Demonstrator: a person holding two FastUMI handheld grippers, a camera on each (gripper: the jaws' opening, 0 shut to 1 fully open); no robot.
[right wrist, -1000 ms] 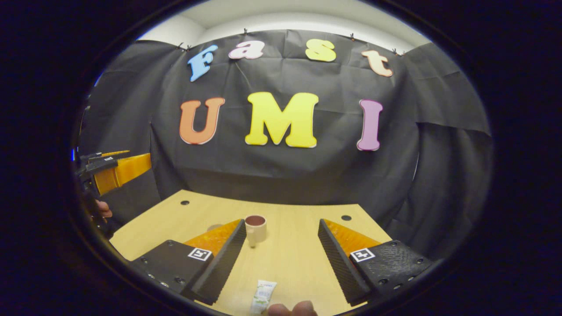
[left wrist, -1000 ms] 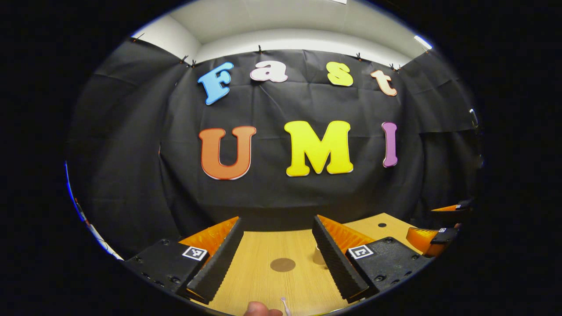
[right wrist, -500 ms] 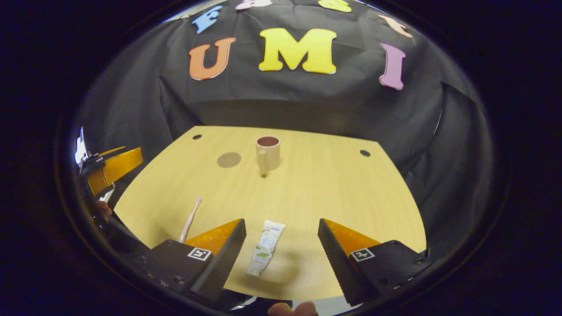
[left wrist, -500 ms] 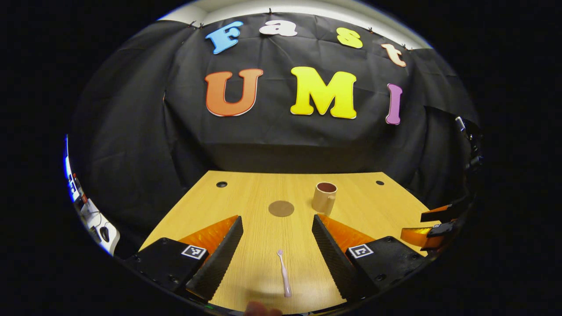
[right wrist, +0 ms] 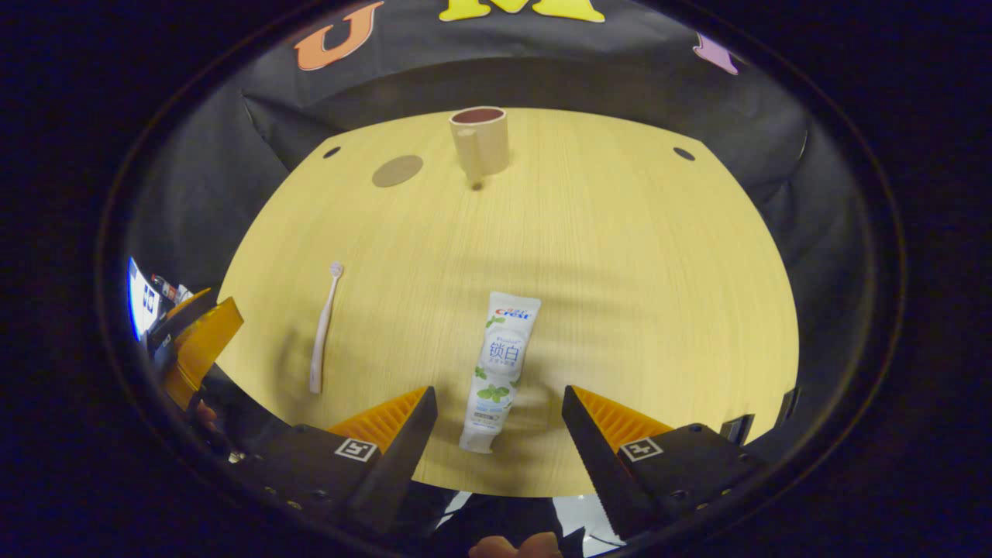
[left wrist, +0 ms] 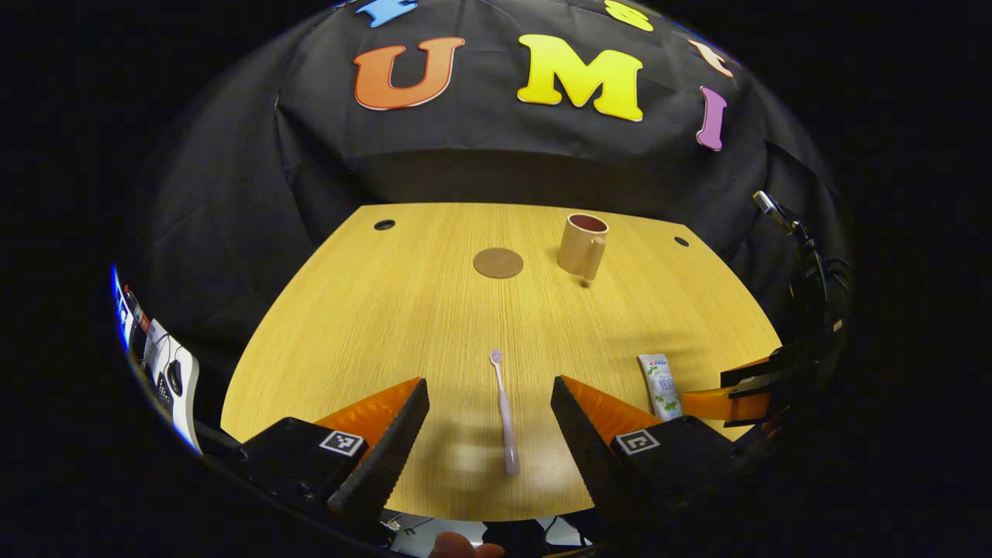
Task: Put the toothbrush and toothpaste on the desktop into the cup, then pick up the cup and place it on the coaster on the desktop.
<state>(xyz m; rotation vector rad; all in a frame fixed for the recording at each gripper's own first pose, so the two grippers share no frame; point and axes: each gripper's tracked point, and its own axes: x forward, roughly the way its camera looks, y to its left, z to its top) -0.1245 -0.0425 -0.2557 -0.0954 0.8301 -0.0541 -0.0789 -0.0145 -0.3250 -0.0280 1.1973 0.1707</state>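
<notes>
A pale pink toothbrush [left wrist: 502, 411] lies on the wooden desktop [left wrist: 372, 310], lined up between the spread fingers of my left gripper [left wrist: 488, 422], which hangs open above it. A white toothpaste tube [right wrist: 497, 364] lies lengthwise between the fingers of my right gripper [right wrist: 500, 426], also open and above the desk. The toothbrush [right wrist: 322, 329] is left of the tube; the tube [left wrist: 660, 386] is right of the brush. A beige cup [left wrist: 583, 245] [right wrist: 480, 139] stands upright at the far side. The round brown coaster [left wrist: 498, 263] [right wrist: 397, 170] lies left of it.
The other gripper's orange finger [left wrist: 725, 403] [right wrist: 198, 345] pokes in at each view's edge. Small dark holes [left wrist: 384, 225] [right wrist: 683, 153] mark the desk's far corners. Black cloth closes off the back and sides. The desk's near edge runs just under both grippers.
Both views have tilted down from the wall to the desk. The toothbrush now lies between the left fingers and the toothpaste between the right fingers. Both grippers stayed open.
</notes>
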